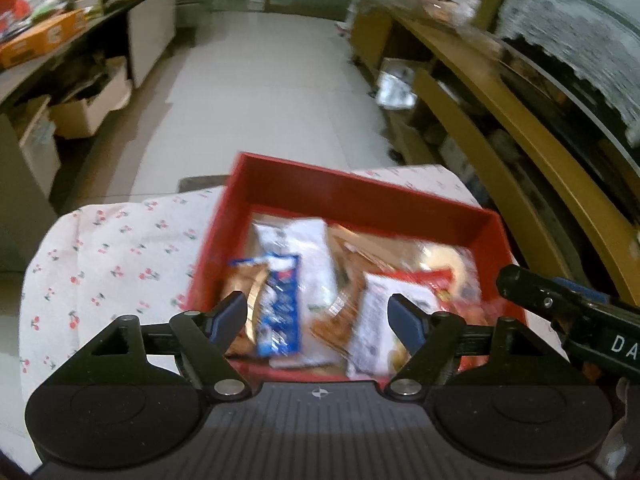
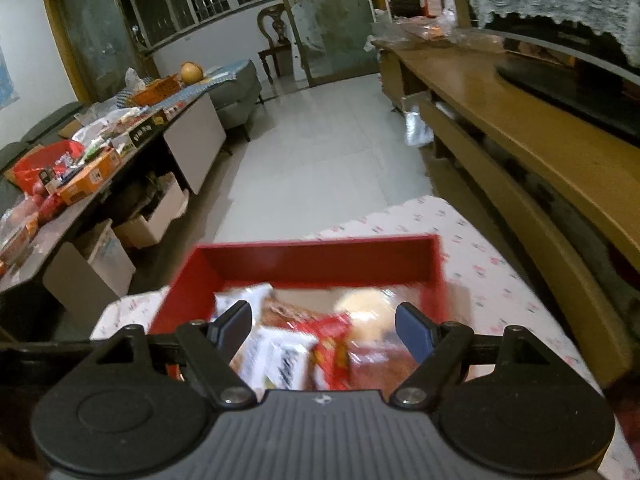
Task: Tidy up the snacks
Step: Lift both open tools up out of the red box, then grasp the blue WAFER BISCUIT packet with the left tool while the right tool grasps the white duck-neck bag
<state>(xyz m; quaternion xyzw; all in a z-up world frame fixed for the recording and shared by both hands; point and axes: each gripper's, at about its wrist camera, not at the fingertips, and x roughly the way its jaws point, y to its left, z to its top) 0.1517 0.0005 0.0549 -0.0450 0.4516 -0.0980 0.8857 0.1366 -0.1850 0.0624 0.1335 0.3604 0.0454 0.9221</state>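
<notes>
A red box (image 1: pixel 360 196) stands on a cherry-print cloth (image 1: pixel 112 248) and holds several snack packets. Among them are a blue and white packet (image 1: pixel 282 304), a white packet (image 1: pixel 304 252) and a red and white packet (image 1: pixel 384 320). My left gripper (image 1: pixel 318 314) is open and empty, just above the box's near edge. The right gripper's body (image 1: pixel 572 316) shows at the right edge of the left wrist view. In the right wrist view the red box (image 2: pixel 316 258) lies just ahead, with a red packet (image 2: pixel 334 348) inside. My right gripper (image 2: pixel 324 326) is open and empty above the near packets.
A long wooden cabinet (image 2: pixel 520 128) runs along the right. A cluttered low table (image 2: pixel 80 172) with boxes and bags stands on the left, with cardboard boxes (image 2: pixel 156 220) beneath it. Pale tiled floor (image 2: pixel 320 152) lies ahead. A sofa (image 2: pixel 236 88) and a chair (image 2: pixel 276 52) stand at the back.
</notes>
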